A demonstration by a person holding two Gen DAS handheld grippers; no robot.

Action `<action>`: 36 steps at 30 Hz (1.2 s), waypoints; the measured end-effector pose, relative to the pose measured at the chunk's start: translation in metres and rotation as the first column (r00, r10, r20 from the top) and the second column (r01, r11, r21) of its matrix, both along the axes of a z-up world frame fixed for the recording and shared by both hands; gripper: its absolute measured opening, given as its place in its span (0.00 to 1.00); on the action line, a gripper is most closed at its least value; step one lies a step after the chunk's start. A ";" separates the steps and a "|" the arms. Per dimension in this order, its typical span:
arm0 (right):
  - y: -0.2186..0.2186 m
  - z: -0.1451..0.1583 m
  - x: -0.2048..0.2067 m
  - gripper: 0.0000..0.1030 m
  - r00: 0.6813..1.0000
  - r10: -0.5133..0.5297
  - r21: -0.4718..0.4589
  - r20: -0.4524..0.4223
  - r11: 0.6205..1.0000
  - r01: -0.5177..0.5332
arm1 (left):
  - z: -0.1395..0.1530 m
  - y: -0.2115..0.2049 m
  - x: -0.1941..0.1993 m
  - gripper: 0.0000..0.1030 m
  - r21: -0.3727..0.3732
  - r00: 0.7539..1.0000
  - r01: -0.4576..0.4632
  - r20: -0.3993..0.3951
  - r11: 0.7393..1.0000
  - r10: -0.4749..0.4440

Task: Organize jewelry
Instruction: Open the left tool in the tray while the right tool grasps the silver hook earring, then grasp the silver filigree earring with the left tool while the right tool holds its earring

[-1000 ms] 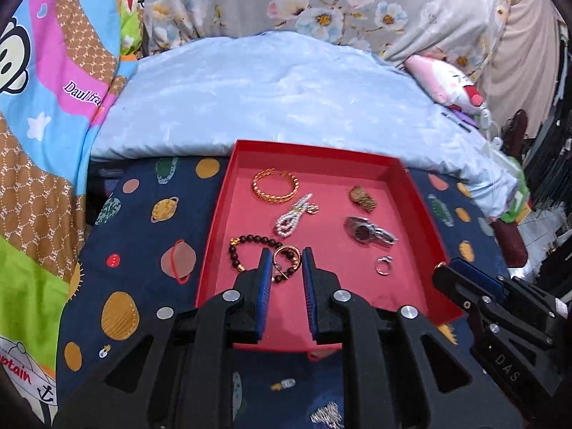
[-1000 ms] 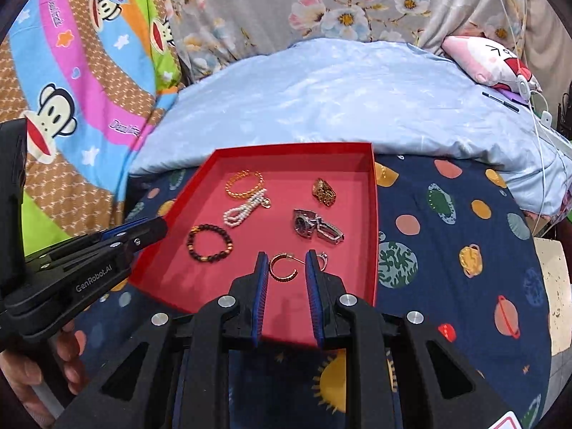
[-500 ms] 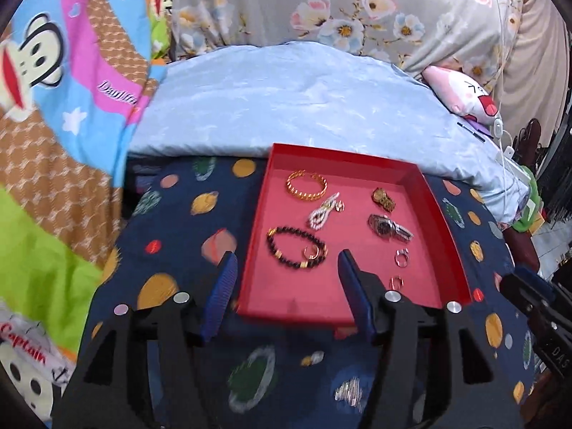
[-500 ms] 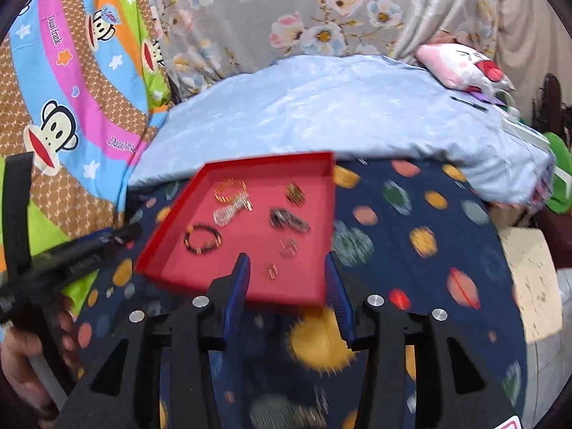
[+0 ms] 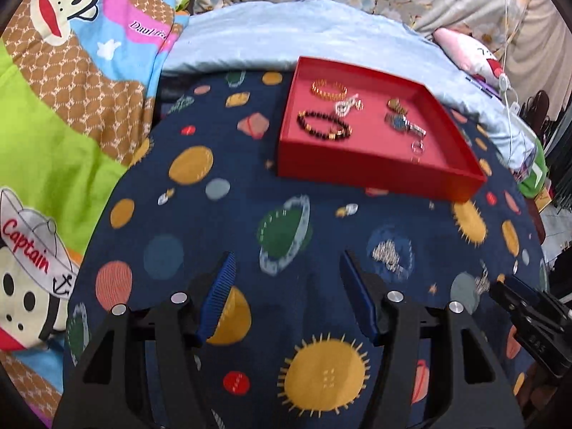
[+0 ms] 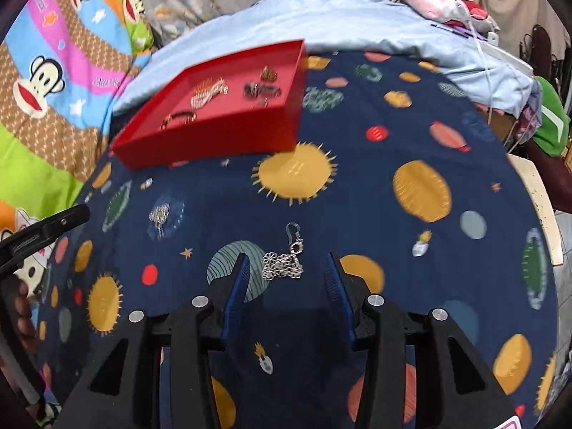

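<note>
A red tray [image 5: 375, 173] lies on the navy planet-print cloth and holds a gold bracelet [image 5: 329, 88], a pearl piece [image 5: 347, 103], a dark bead bracelet [image 5: 323, 127], a watch [image 5: 404, 123] and small rings. It also shows blurred in the right wrist view [image 6: 214, 136]. My left gripper [image 5: 286, 293] is open and empty, well back from the tray. My right gripper [image 6: 286, 279] is open, with a silver chain bracelet [image 6: 284, 262] lying on the cloth between its fingertips, untouched.
A pale blue quilt [image 5: 304, 43] lies behind the tray. A cartoon monkey blanket [image 5: 71, 71] is on the left. A pink plush [image 6: 443, 0] and a cable sit at the far right. The bed edge [image 6: 536, 196] drops off on the right.
Both grippers have opened and pulled back from the tray toward me. The earrings they held now lie in the tray. The silver chain has come into view between the right fingers.
</note>
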State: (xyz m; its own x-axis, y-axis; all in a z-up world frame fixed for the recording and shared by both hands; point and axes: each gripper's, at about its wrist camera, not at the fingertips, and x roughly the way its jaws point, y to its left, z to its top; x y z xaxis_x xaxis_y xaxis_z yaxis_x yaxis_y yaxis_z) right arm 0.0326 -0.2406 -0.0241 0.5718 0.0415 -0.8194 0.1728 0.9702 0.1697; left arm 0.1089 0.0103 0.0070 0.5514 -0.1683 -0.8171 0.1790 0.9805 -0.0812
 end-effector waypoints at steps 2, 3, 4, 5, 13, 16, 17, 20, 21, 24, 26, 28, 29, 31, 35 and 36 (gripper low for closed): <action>0.004 -0.005 0.006 0.40 1.000 0.003 -0.003 -0.005 1.000 -0.003 | -0.004 -0.001 -0.004 0.57 0.007 1.000 0.004 -0.007 1.000 -0.004; 0.006 -0.008 0.009 0.40 1.000 0.004 -0.012 -0.014 1.000 -0.005 | -0.005 -0.003 -0.005 0.57 0.008 1.000 0.006 -0.009 1.000 -0.006; 0.007 -0.010 0.011 0.40 1.000 0.006 -0.023 -0.017 1.000 -0.006 | -0.007 -0.004 -0.005 0.57 0.012 1.000 0.011 -0.012 1.000 -0.011; 0.009 -0.010 0.012 0.39 1.000 0.007 -0.037 -0.012 0.999 -0.008 | -0.008 -0.005 -0.005 0.57 0.013 1.000 0.013 -0.015 1.000 -0.013; 0.010 -0.011 0.011 0.11 1.000 0.005 -0.087 -0.014 0.996 -0.006 | -0.014 -0.024 -0.003 0.57 0.013 0.998 0.055 -0.032 0.998 -0.055; 0.007 -0.011 0.007 0.09 1.000 -0.005 -0.076 -0.013 0.997 0.004 | -0.017 -0.035 -0.002 0.57 0.014 0.997 0.072 -0.038 0.997 -0.071; 0.007 -0.011 0.005 0.08 1.000 -0.009 -0.071 -0.014 0.997 0.008 | -0.018 -0.037 -0.001 0.57 0.013 0.996 0.076 -0.041 0.997 -0.075; 0.005 -0.009 0.000 0.03 1.000 -0.017 -0.055 -0.012 0.998 0.016 | -0.021 -0.048 0.001 0.57 0.004 0.995 0.091 -0.048 0.996 -0.091; 0.004 -0.008 -0.002 0.02 1.000 -0.021 -0.044 -0.010 0.999 0.020 | -0.022 -0.051 0.002 0.57 0.001 0.995 0.092 -0.049 0.996 -0.092; 0.004 -0.006 -0.005 0.02 1.000 -0.024 -0.031 -0.011 0.999 0.024 | -0.027 -0.061 0.006 0.57 -0.016 0.993 0.099 -0.063 0.995 -0.100; 0.003 -0.006 -0.007 0.02 1.000 -0.022 -0.026 -0.014 0.999 0.021 | -0.031 -0.067 0.009 0.57 -0.024 0.992 0.101 -0.070 0.995 -0.102; 0.002 -0.006 -0.009 0.02 1.000 -0.022 -0.015 -0.014 1.000 0.022 | -0.035 -0.072 0.012 0.57 -0.022 0.992 0.102 -0.072 0.994 -0.104; 0.002 -0.006 -0.010 0.02 1.000 -0.022 -0.013 -0.013 1.000 0.022 | -0.037 -0.076 0.014 0.57 -0.017 0.992 0.106 -0.074 0.994 -0.107; 0.000 -0.004 -0.012 0.02 1.000 -0.028 -0.008 -0.009 1.000 0.028 | -0.040 -0.080 0.015 0.57 0.000 0.993 0.102 -0.059 0.995 -0.102; -0.005 -0.001 -0.015 0.02 0.999 -0.038 0.011 -0.001 0.999 0.038 | -0.040 -0.089 0.016 0.34 0.026 0.991 0.131 -0.027 0.991 -0.130; -0.006 -0.001 -0.015 0.02 0.999 -0.038 0.016 0.000 0.999 0.038 | -0.040 -0.090 0.016 0.22 0.024 0.990 0.139 -0.026 0.990 -0.139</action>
State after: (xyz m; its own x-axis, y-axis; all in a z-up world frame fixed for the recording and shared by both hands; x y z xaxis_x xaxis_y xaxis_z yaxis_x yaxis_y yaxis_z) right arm 0.0174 -0.2470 -0.0249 0.5734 0.0331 -0.8186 0.2090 0.9602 0.1852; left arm 0.1245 -0.0798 -0.0327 0.5044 -0.2203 -0.8349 0.3120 0.9481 -0.0617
